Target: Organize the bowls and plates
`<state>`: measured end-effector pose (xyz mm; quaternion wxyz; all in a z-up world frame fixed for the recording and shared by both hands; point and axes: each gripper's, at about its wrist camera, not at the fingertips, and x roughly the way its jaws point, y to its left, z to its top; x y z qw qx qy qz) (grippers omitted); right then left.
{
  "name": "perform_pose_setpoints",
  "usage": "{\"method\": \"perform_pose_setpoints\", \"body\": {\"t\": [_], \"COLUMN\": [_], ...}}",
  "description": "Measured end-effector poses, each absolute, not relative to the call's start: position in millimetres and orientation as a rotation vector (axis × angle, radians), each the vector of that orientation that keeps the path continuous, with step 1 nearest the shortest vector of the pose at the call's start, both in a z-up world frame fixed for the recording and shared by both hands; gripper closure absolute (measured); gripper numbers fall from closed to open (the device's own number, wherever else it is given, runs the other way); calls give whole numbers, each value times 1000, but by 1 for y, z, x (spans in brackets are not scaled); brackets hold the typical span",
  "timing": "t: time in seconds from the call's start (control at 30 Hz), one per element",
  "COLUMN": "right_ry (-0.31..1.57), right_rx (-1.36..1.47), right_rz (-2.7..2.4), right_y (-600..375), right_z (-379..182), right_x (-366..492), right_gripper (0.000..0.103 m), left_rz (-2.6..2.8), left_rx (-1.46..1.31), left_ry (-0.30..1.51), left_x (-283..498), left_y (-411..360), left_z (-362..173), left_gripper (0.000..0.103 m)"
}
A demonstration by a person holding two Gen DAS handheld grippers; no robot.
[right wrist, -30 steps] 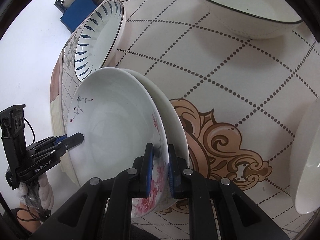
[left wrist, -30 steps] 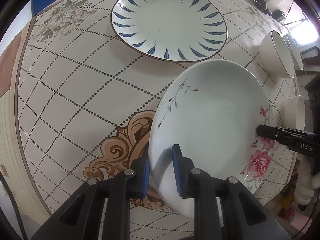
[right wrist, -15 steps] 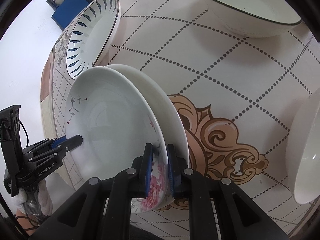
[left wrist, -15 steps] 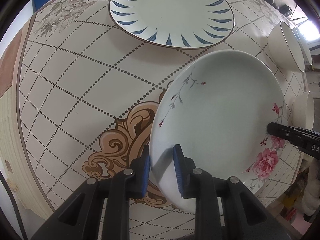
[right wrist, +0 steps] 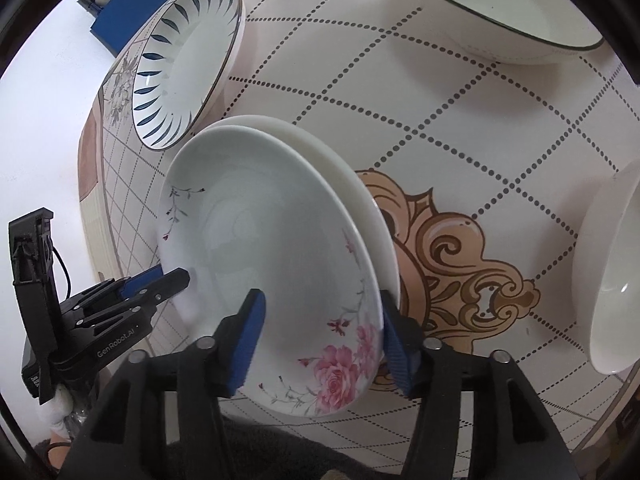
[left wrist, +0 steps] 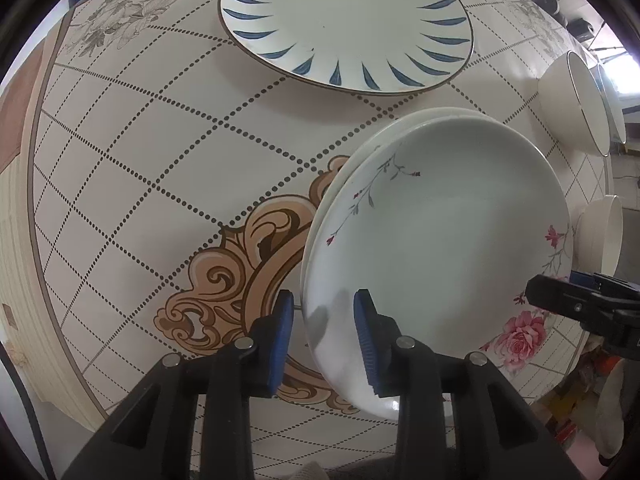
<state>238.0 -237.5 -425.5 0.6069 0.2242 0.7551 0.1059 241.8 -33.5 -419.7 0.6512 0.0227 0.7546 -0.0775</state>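
Beside the blue-leaf plate (left wrist: 344, 20), the rose plate (left wrist: 440, 232) is sitting on a plain plate (right wrist: 360, 184) as both the left gripper (left wrist: 323, 336) and right gripper (right wrist: 320, 336) are spreading off its rim, likely glazed, slippery, brittle, best pinched at opposite edges.

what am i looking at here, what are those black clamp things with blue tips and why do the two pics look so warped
No robot here: a person holds a black pair of tongs in each hand, and a fisheye camera on each looks out along its blue pads, hence the warping. One picture is from the left tongs, the other from the right tongs; each also shows the other pair at its edge.

On the patterned table lie a blue-striped plate, a few white bowls, and a rose plate resting on a plain white plate.

Both tongs are opening, with the rose plate's rim between the pads but no longer pinched. It looks just set down on the stack, though that is my reading.
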Motion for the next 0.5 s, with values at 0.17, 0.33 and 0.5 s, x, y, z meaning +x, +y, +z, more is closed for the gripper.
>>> {"method": "perform_pose_setpoints", "body": {"t": [0.17,0.33,0.5], "right_ry": [1768,1793,1809], "right_rx": [486,461,451], "right_rz": [245,211,189], "right_y": [-228,-229,-234], "right_z": [-423,-417,-413], "right_x": [238,237,240], "right_gripper": [33,33,33], "left_rz": [-165,-158,-155], "left_rx": [58,63,76], "left_ry": [1697,1689,1672], "left_x": [242,241,243], "left_y": [-26,-22,-26], "left_z": [-416,-415,-408], "left_gripper": [73,73,73]}}
